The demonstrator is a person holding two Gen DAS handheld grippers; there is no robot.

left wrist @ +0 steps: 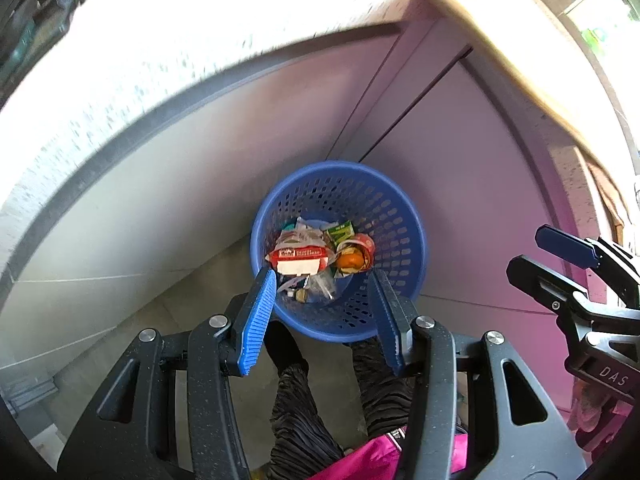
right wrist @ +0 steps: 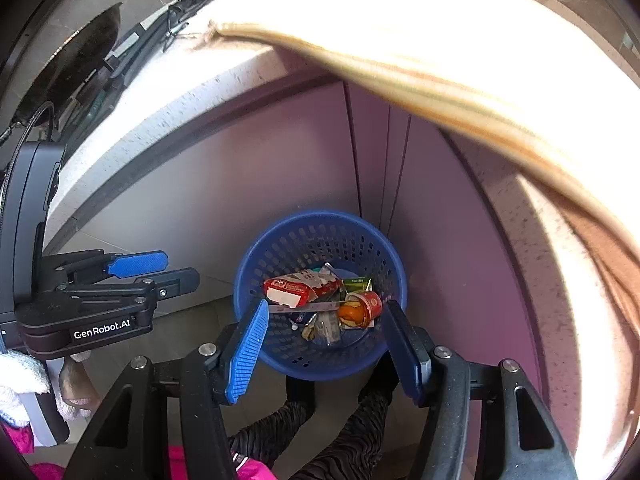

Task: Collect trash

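A blue perforated trash basket (left wrist: pixel 384 204) stands on the floor against the purple cabinets; it also shows in the right wrist view (right wrist: pixel 280 248). Inside lie a red and white carton (left wrist: pixel 298 258), a green packet (left wrist: pixel 340 232), an orange-lidded cup (left wrist: pixel 354 258) and clear wrappers. In the right wrist view the carton (right wrist: pixel 296 290) and cup (right wrist: pixel 358 308) show too. My left gripper (left wrist: pixel 326 280) is open and empty above the basket. My right gripper (right wrist: pixel 324 312) is open and empty above it as well. Each gripper shows at the edge of the other's view.
A pale speckled countertop (left wrist: pixel 132 52) curves overhead with purple cabinet doors (left wrist: pixel 460 152) below. A beige cloth (right wrist: pixel 460 76) hangs over the counter edge. The person's dark-trousered legs (left wrist: pixel 296 400) stand just before the basket. A dark pan (right wrist: pixel 80 56) sits on the counter.
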